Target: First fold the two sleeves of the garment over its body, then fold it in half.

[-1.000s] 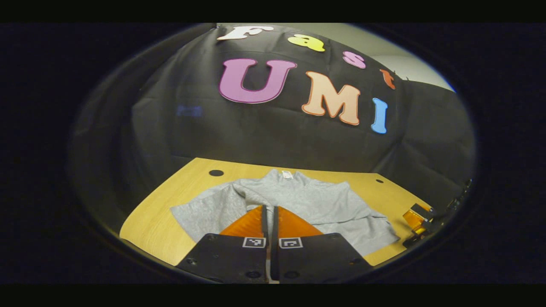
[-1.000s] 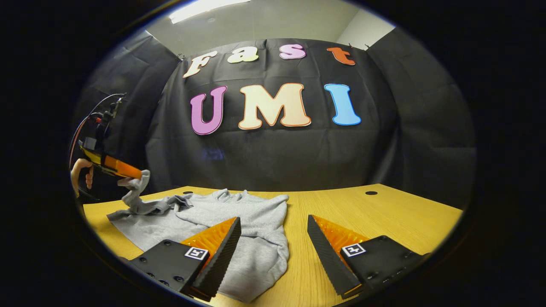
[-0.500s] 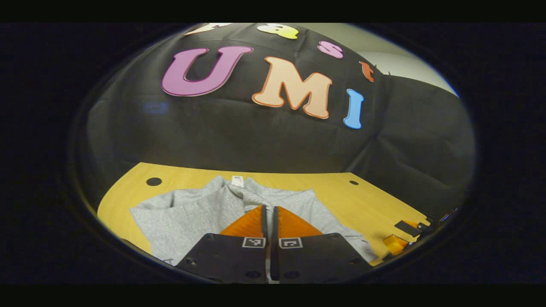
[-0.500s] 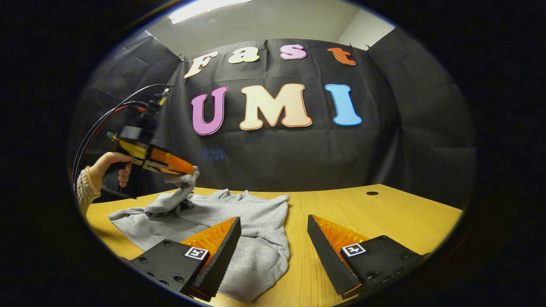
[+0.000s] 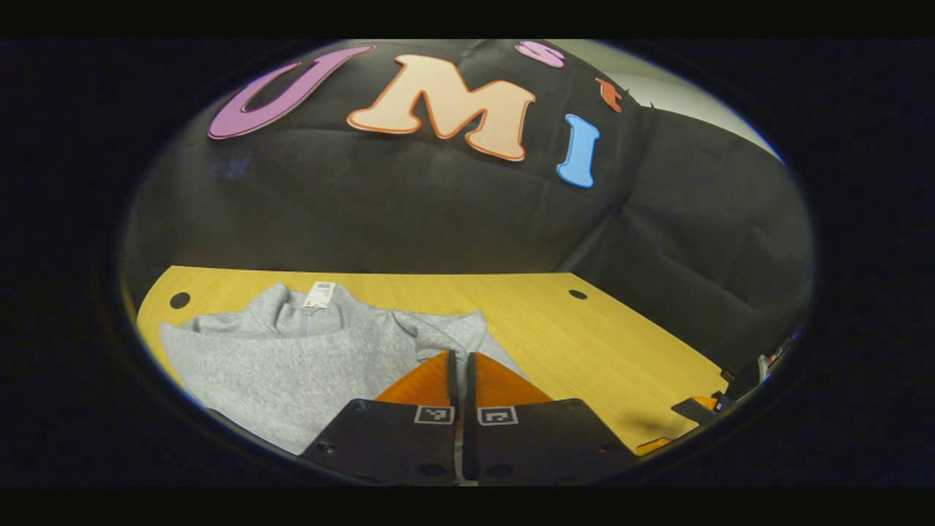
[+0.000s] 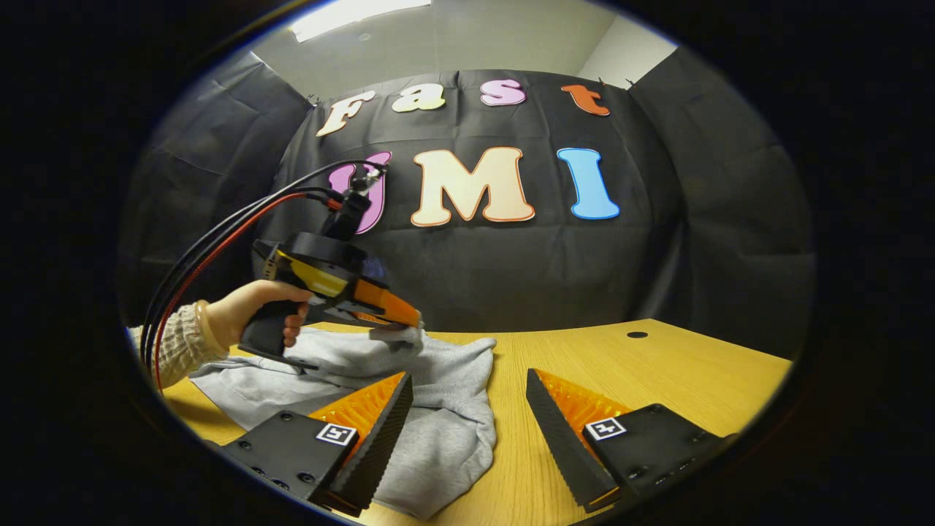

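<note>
The wooden counter [image 6: 657, 365] carries the grey garment [image 6: 438, 431], spread from about 9 to 6 o'clock in the right gripper view. The left gripper [image 6: 409, 329] is clamped on a sleeve [image 6: 398, 334] above the body. The right gripper [image 6: 467, 416] hovers wide open, holding nothing. Released too soon, the sleeve could bunch and spoil the fold.

Wooden table [image 6: 657, 372], light oak grain, two dark cable holes [image 5: 578, 294] near its back edge. Black cloth wall [image 6: 511, 270] behind and on both sides, creased. Above it a pale ceiling [image 6: 475, 33] with a lit strip light [image 6: 350, 13].
</note>
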A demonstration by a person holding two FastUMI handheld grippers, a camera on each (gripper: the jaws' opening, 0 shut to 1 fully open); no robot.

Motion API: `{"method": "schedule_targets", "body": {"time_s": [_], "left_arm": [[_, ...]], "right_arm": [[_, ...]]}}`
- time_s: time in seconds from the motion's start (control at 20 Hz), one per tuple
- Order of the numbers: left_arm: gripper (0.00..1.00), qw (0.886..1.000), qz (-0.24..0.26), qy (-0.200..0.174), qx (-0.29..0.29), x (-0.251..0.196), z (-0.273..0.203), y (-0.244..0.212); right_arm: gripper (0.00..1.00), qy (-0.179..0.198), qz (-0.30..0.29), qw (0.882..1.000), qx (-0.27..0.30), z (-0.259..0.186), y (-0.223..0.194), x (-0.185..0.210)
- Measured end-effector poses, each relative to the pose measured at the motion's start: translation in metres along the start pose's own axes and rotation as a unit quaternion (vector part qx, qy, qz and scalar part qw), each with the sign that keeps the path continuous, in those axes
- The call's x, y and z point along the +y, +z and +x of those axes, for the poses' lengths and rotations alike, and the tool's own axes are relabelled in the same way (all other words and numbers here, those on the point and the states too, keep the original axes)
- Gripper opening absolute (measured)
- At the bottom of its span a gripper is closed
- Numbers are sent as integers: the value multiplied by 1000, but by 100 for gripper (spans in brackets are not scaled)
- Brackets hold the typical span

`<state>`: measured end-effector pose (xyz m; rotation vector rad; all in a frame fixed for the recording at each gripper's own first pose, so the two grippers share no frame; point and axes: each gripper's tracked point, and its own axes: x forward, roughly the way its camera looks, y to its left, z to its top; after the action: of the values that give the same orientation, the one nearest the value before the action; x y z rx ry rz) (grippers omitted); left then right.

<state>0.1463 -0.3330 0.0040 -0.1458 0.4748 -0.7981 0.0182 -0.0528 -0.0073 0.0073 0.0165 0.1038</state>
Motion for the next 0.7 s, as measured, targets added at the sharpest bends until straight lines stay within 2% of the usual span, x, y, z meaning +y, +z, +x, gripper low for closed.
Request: {"method": "schedule_targets", "body": {"time_s": [0.2,0.35,0.5,0.7], "left_arm": [[0,1000,0,-3,27,-15,31,-19],[0,999,-3,16,37,-10,48,-27],[0,999,-7,28,40,-5,52,-34],[2,999,-13,19,24,-9,47,-23]], "right_arm": [[97,1,0,1000,-1,-1,1,0],[97,3,0,1000,-1,-1,2,1],[97,4,0,1000,-1,-1,2,1],[98,5,0,1000,-1,-1,2,1]]}}
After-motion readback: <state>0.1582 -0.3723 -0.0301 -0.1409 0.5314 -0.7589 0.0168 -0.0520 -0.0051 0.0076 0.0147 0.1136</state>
